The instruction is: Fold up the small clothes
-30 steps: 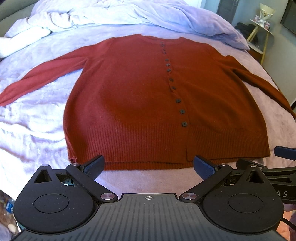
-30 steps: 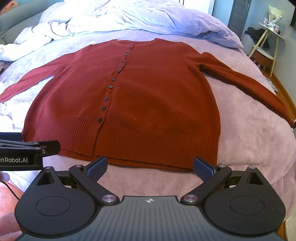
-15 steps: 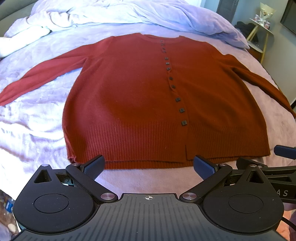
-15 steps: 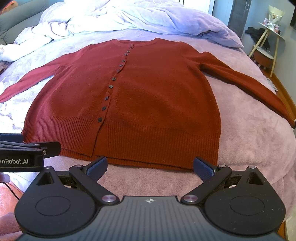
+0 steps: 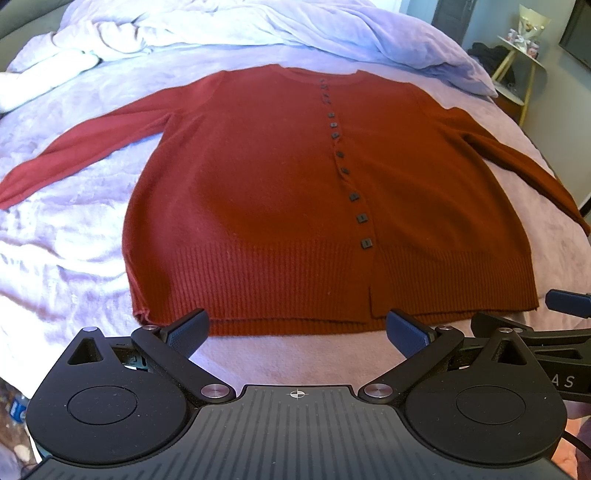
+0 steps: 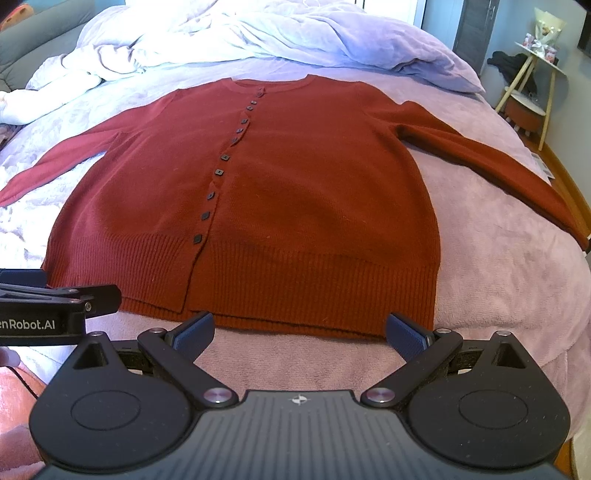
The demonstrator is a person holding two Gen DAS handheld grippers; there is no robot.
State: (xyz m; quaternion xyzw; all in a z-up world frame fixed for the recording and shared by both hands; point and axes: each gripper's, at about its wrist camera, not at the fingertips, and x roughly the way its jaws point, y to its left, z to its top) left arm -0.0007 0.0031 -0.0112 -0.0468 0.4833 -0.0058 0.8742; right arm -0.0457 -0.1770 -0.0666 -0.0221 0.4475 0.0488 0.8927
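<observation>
Flat on lavender bedspread (image 5: 74, 236): buttoned red cardigan (image 5: 258, 192), unfolded.

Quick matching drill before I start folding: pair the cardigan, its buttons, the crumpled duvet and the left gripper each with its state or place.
1. cardigan
2. buttons
3. duvet
4. left gripper

a. bunched at the far end of the bed
b. open, holding nothing, near the hem
c. spread flat, sleeves out
d. dark row, fastened

Pairs: 1-c, 2-d, 3-a, 4-b
</observation>
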